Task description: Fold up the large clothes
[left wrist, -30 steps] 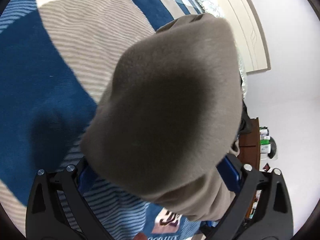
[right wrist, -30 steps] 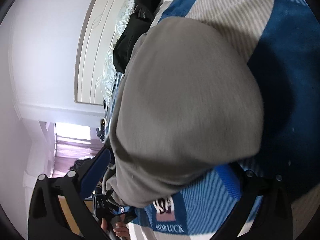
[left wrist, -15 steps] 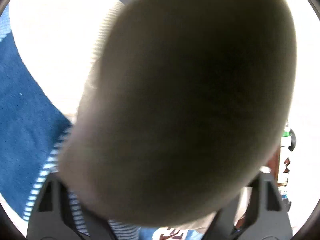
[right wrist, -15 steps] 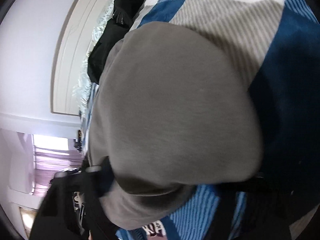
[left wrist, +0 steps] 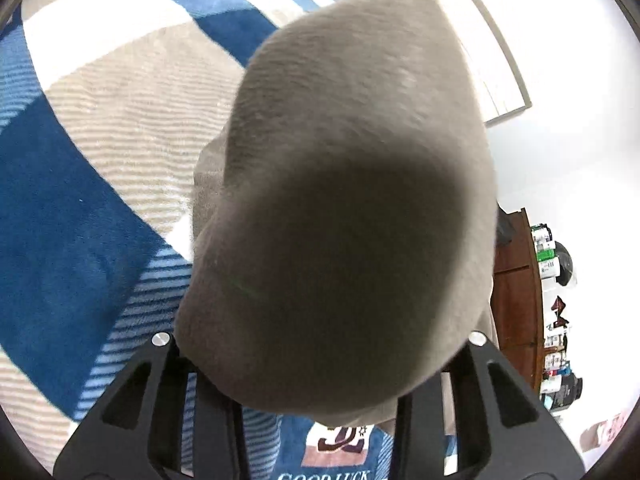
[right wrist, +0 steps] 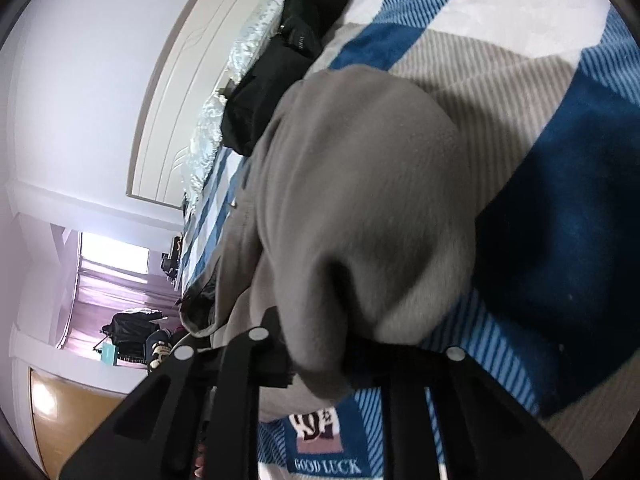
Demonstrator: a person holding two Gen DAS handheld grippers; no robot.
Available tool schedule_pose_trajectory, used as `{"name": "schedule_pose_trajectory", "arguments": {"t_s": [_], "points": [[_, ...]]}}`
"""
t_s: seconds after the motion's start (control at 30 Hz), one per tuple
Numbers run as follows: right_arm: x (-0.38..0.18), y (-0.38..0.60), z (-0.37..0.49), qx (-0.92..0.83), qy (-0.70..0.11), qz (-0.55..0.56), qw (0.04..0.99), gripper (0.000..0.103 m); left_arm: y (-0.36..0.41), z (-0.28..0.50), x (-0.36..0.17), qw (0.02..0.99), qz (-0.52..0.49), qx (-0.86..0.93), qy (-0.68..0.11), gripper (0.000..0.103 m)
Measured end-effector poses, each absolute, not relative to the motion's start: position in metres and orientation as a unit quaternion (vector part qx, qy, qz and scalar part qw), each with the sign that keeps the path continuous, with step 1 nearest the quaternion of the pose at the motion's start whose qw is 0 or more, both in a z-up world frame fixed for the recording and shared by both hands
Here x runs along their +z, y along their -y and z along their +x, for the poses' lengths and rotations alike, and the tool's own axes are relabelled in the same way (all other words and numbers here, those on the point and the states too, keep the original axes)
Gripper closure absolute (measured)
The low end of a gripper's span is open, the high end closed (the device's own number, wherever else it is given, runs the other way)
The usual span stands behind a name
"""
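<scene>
A large grey fleece garment (left wrist: 352, 208) bulges over my left gripper (left wrist: 320, 392) and hides its fingertips; the cloth is bunched between the black fingers and held above the bed. In the right wrist view the same garment (right wrist: 360, 208) drapes over my right gripper (right wrist: 328, 368), gathered between its fingers, with its dark-lined edge trailing left. Both grippers hold the cloth above the blue, white and beige striped blanket (left wrist: 80, 200).
A black garment (right wrist: 288, 64) lies near the headboard (right wrist: 176, 92) on the blanket (right wrist: 560, 160). A brown shelf (left wrist: 516, 292) with bottles stands at the right in the left wrist view. A window with curtains (right wrist: 108, 276) shows at the left.
Both grippers have kept hold of the grey garment. The left view pulled back from the cloth, showing more blanket. The right gripper tilted, and the garment now sags more to the left.
</scene>
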State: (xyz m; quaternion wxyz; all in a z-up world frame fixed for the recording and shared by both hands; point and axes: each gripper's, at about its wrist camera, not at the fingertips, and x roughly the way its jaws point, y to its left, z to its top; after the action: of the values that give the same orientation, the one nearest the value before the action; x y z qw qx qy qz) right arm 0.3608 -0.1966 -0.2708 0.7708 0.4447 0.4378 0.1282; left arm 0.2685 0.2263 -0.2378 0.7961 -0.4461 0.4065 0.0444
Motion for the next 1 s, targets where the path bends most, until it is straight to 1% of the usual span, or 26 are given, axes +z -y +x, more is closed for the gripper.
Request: {"name": "schedule_pose_trajectory", "arguments": {"t_s": [0.23,0.3,0.33,0.4,0.43,0.47,0.5,0.53,0.57,0.63,0.67,0.7,0.73,0.77,0.8,0.83,0.87,0.9,0.93,0.97,1.0], "points": [[-0.267,0.203,0.356,0.134,-0.445,0.448,0.764,0.09,-0.224,0.256,-0.23,0.8,-0.439,0.04,-0.408,0.072],[-0.274,0.205,0.361,0.125,-0.456,0.449,0.758,0.09,-0.224,0.26,-0.232,0.798,-0.433,0.042,-0.417,0.072],[-0.278,0.206,0.364,0.122,-0.462,0.452,0.753,0.087,-0.222,0.264,-0.234,0.797,-0.426,0.045,-0.426,0.072],[-0.284,0.209,0.361,0.109,-0.467,0.466,0.743,0.069,-0.217,0.274,-0.239,0.796,-0.412,0.049,-0.44,0.072],[-0.287,0.211,0.363,0.101,-0.469,0.475,0.738,0.052,-0.218,0.276,-0.241,0.795,-0.411,0.05,-0.443,0.071],[-0.291,0.212,0.366,0.09,-0.477,0.484,0.729,0.043,-0.219,0.28,-0.244,0.792,-0.412,0.051,-0.447,0.07],[-0.294,0.212,0.369,0.082,-0.483,0.485,0.725,0.041,-0.218,0.283,-0.245,0.791,-0.411,0.054,-0.449,0.066],[-0.297,0.21,0.373,0.078,-0.49,0.479,0.724,0.035,-0.217,0.286,-0.246,0.792,-0.409,0.055,-0.45,0.059],[-0.298,0.208,0.378,0.077,-0.494,0.471,0.727,0.032,-0.215,0.287,-0.245,0.794,-0.405,0.056,-0.45,0.056],[-0.3,0.205,0.383,0.073,-0.495,0.465,0.73,0.028,-0.209,0.296,-0.244,0.798,-0.392,0.062,-0.453,0.039],[-0.302,0.204,0.387,0.069,-0.493,0.471,0.729,0.027,-0.206,0.3,-0.245,0.797,-0.392,0.065,-0.454,0.034],[-0.304,0.202,0.389,0.066,-0.491,0.473,0.729,0.027,-0.204,0.303,-0.247,0.795,-0.395,0.067,-0.456,0.029],[-0.306,0.201,0.391,0.062,-0.489,0.473,0.73,0.029,-0.202,0.306,-0.249,0.793,-0.394,0.071,-0.459,0.027],[-0.307,0.199,0.392,0.061,-0.485,0.472,0.734,0.039,-0.2,0.31,-0.25,0.793,-0.386,0.079,-0.464,0.027],[-0.307,0.196,0.395,0.058,-0.484,0.462,0.741,0.048,-0.197,0.314,-0.249,0.796,-0.379,0.08,-0.466,0.031],[-0.307,0.194,0.395,0.058,-0.483,0.456,0.745,0.06,-0.195,0.315,-0.249,0.798,-0.376,0.076,-0.464,0.048],[-0.307,0.194,0.395,0.063,-0.481,0.456,0.746,0.069,-0.195,0.316,-0.248,0.8,-0.375,0.071,-0.462,0.057],[-0.305,0.193,0.394,0.073,-0.476,0.456,0.749,0.073,-0.196,0.316,-0.248,0.799,-0.382,0.064,-0.461,0.066],[-0.302,0.193,0.394,0.082,-0.472,0.452,0.753,0.077,-0.196,0.315,-0.248,0.797,-0.388,0.057,-0.459,0.069],[-0.301,0.194,0.394,0.088,-0.468,0.453,0.753,0.08,-0.197,0.315,-0.247,0.798,-0.39,0.049,-0.456,0.07],[-0.298,0.195,0.392,0.096,-0.463,0.456,0.754,0.081,-0.198,0.313,-0.246,0.8,-0.391,0.044,-0.453,0.072]]}}
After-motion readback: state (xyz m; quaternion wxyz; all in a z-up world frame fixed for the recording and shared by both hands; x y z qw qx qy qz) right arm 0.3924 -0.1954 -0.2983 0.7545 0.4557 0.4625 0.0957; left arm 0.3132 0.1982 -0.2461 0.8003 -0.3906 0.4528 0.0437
